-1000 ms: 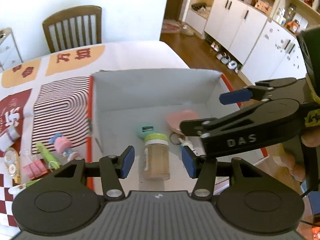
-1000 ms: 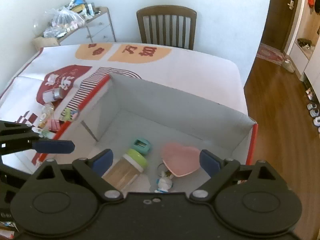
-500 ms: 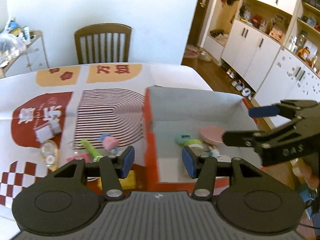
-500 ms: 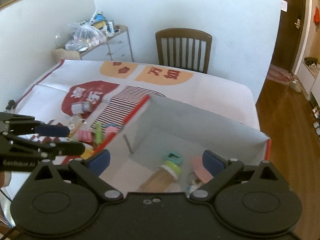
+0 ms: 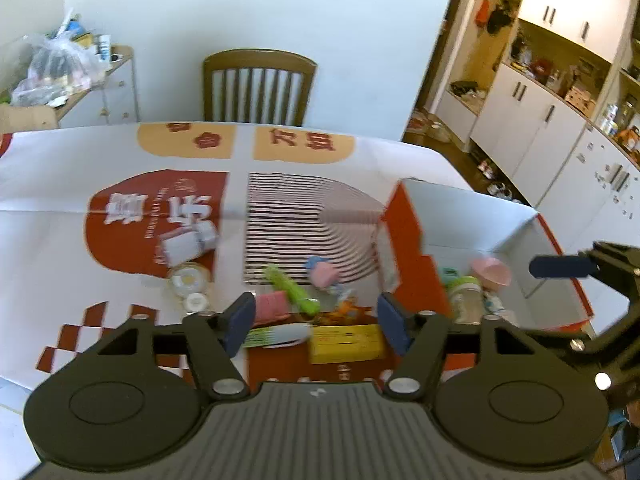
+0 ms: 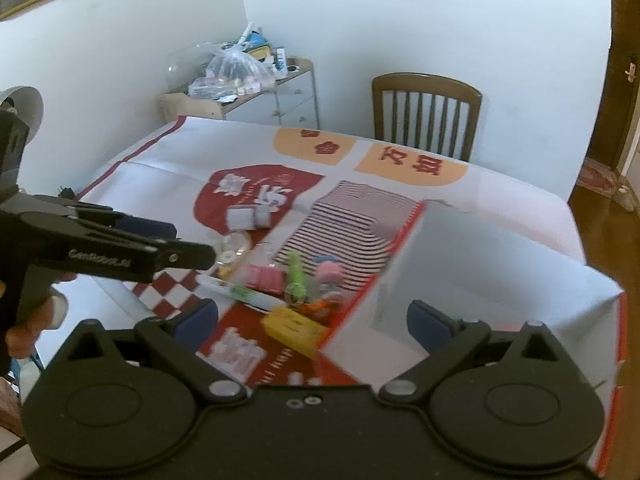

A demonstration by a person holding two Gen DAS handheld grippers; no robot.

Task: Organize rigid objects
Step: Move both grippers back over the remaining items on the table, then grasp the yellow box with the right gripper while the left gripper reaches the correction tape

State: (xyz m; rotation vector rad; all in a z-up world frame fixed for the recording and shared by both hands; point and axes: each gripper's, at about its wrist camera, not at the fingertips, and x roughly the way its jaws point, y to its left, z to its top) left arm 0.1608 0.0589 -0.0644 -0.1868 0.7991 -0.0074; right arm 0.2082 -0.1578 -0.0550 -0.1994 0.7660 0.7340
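A red and white cardboard box [image 5: 412, 240] stands at the table's right; in it lie a green-lidded jar [image 5: 464, 296] and a pink heart dish [image 5: 491, 271]. Left of the box lies a heap of small items: a yellow box [image 5: 346, 343], a green tube [image 5: 292, 290], a pink clip [image 5: 271, 307], a pink and blue toy [image 5: 322, 273], a white bottle [image 5: 188, 242]. My left gripper [image 5: 316, 322] is open and empty above the heap. My right gripper [image 6: 314, 322] is open and empty, held back over the box's [image 6: 500, 264] near corner; the yellow box [image 6: 294, 328] shows there too.
A printed tablecloth [image 5: 120, 168] covers the table. A wooden chair [image 5: 258, 86] stands at the far side. A shelf with bags [image 5: 60, 76] is at the left wall; white cabinets [image 5: 560, 128] stand at the right.
Both grippers have pulled back and up from inside the box and swung left. The left one now hangs over the heap of loose items. Both stay open and empty.
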